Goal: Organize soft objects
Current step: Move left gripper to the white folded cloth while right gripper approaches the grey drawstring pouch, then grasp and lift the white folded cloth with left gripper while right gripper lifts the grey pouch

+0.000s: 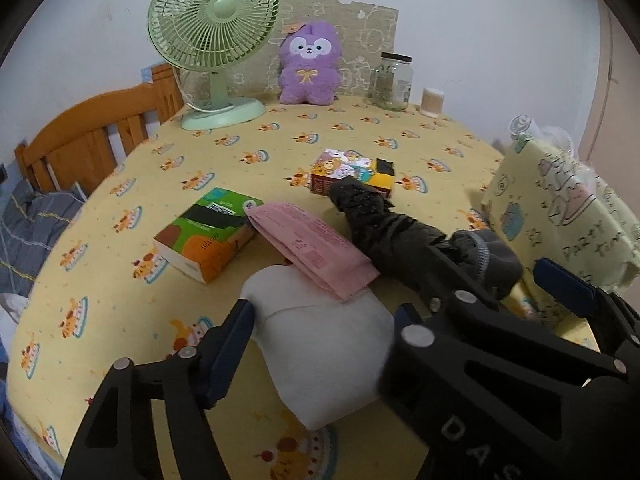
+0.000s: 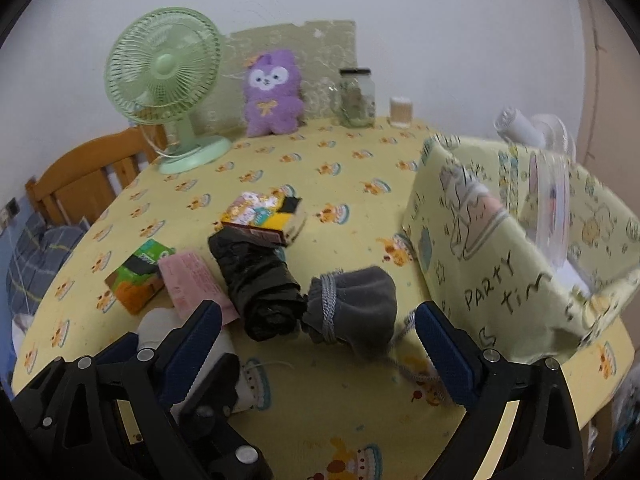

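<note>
My left gripper [image 1: 324,320] is shut on a white soft bundle [image 1: 320,356] low over the yellow tablecloth; it also shows in the right wrist view [image 2: 160,324]. A pink packet [image 1: 316,248] rests on the bundle's far end. My right gripper [image 2: 316,336] is open, its fingers on either side of a grey drawstring pouch [image 2: 360,304] without touching it. A black rolled bag [image 2: 256,280] lies left of the pouch. A purple plush toy [image 1: 308,64] sits at the back.
A yellow "Party Time" fabric bin [image 2: 500,264] stands at the right. A green tissue pack [image 1: 208,232], a cartoon box [image 1: 352,172], a green fan [image 1: 216,40], a glass jar [image 1: 392,80] and a cotton swab tub [image 1: 432,102] are on the table. A wooden bed frame [image 1: 88,136] is at the left.
</note>
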The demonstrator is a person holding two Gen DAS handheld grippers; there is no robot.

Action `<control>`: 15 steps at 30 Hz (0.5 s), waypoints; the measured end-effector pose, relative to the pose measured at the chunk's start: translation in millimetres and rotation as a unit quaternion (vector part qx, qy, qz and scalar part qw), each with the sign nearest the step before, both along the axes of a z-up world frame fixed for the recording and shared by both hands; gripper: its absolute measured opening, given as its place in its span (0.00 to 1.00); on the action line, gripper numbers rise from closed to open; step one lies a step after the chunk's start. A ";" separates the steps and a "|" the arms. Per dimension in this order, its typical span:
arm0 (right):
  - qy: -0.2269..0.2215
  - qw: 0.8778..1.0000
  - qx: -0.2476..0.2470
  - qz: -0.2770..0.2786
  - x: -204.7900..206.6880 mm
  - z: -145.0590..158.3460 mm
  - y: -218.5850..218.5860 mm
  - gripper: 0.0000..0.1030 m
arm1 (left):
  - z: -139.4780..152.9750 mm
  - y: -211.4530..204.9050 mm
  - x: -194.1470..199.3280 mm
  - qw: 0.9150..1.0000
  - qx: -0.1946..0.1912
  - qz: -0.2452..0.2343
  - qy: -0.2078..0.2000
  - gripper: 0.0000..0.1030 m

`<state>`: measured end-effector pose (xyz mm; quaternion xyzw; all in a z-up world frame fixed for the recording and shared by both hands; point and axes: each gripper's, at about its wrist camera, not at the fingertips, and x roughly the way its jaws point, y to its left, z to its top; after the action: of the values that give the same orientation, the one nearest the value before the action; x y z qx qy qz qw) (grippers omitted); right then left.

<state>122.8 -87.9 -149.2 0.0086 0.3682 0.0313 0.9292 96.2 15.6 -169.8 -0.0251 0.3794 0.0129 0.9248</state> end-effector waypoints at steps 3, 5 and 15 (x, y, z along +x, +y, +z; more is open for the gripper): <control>0.012 1.000 -0.006 -0.009 3.8 -5.5 0.2 0.82 | -2.1 0.2 2.1 1.000 0.017 0.007 -0.001 0.65; 0.014 1.000 -0.013 -0.014 5.0 -7.0 0.9 0.78 | -2.5 0.5 3.5 1.000 0.020 0.010 -0.001 0.64; 0.015 1.000 -0.021 -0.018 9.5 -8.2 0.0 0.47 | -3.6 -0.7 8.3 0.999 0.031 0.017 -0.001 0.59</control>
<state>132.3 -87.9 -157.4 -0.0043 0.3824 0.0068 0.9240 104.5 14.9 -173.4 -0.0026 0.3775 0.0408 0.9251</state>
